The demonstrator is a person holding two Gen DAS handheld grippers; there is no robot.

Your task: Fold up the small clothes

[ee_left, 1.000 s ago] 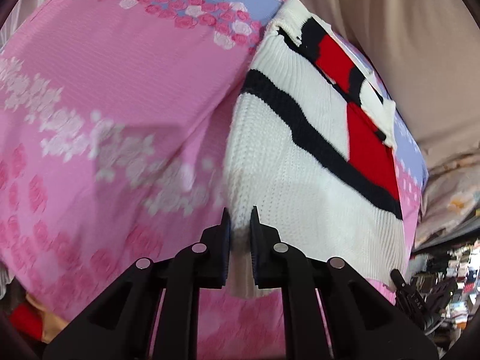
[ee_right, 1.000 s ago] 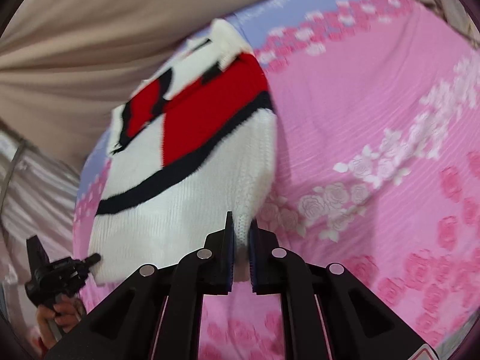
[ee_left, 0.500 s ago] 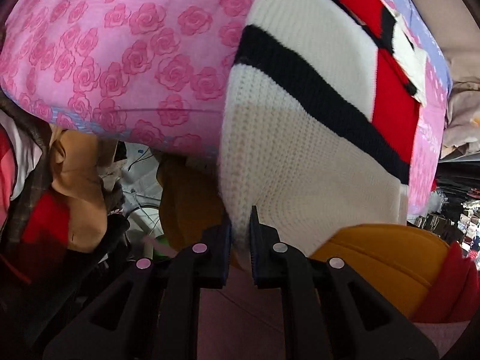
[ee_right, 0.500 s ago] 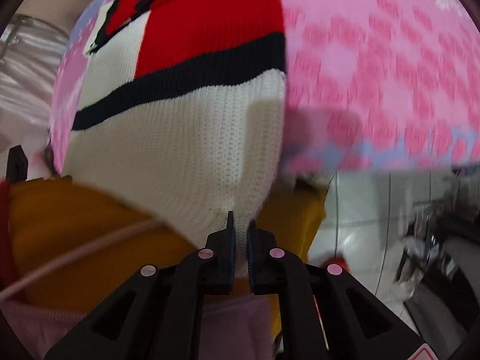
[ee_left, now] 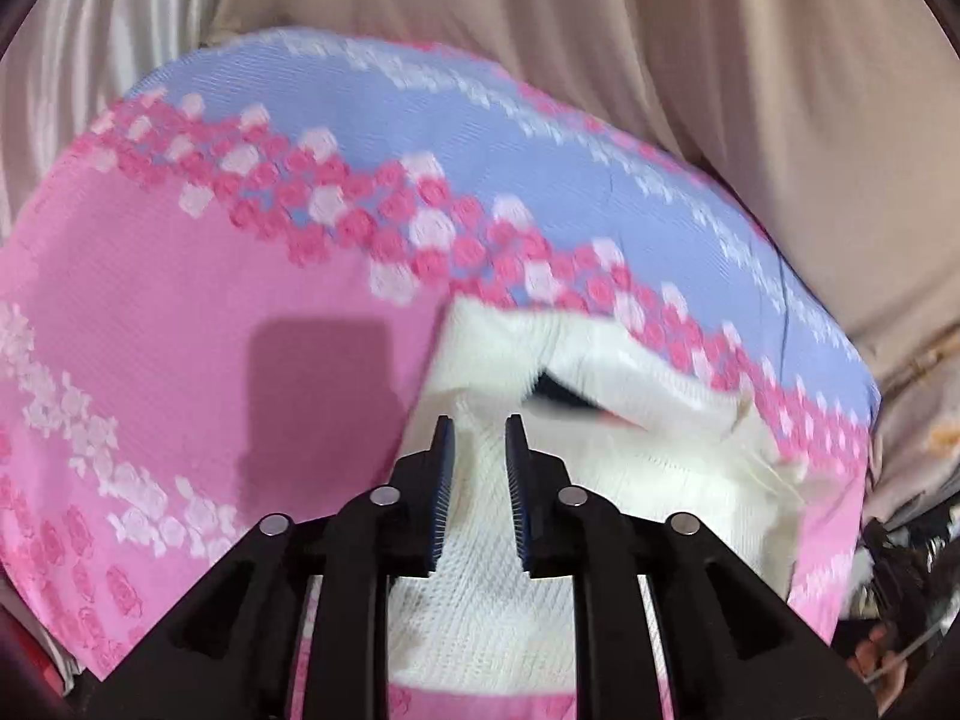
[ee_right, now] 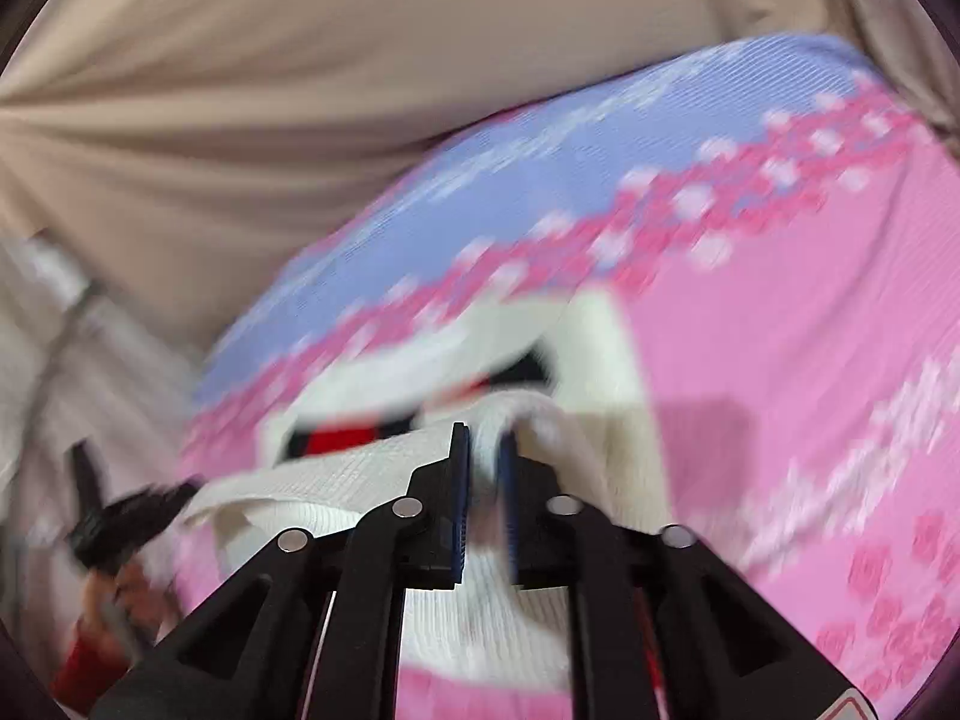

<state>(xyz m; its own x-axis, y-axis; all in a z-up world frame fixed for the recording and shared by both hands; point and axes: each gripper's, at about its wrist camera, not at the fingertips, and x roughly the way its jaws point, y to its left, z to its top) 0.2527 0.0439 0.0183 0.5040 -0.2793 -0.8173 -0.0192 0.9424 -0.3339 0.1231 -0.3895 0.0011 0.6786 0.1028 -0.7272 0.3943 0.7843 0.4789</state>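
Note:
A white knit sweater (ee_left: 612, 468) with black and red stripes lies folded over on the pink and lilac flowered bedspread (ee_left: 180, 312). My left gripper (ee_left: 477, 426) is shut on the sweater's white hem, which lies over the rest of the garment. My right gripper (ee_right: 483, 435) is shut on the hem at the other corner (ee_right: 384, 468). Only a slit of black and red (ee_right: 336, 439) shows under the folded layer. Both views are blurred by motion.
A beige curtain (ee_left: 660, 30) hangs behind the bed. The left gripper and the hand holding it (ee_right: 120, 546) show at the lower left of the right wrist view. The bedspread's far lilac band (ee_right: 540, 144) runs along the back.
Both grippers have carried the hem from off the near edge of the bed up and forward over the sweater. The striped front is now mostly covered by the folded white layer.

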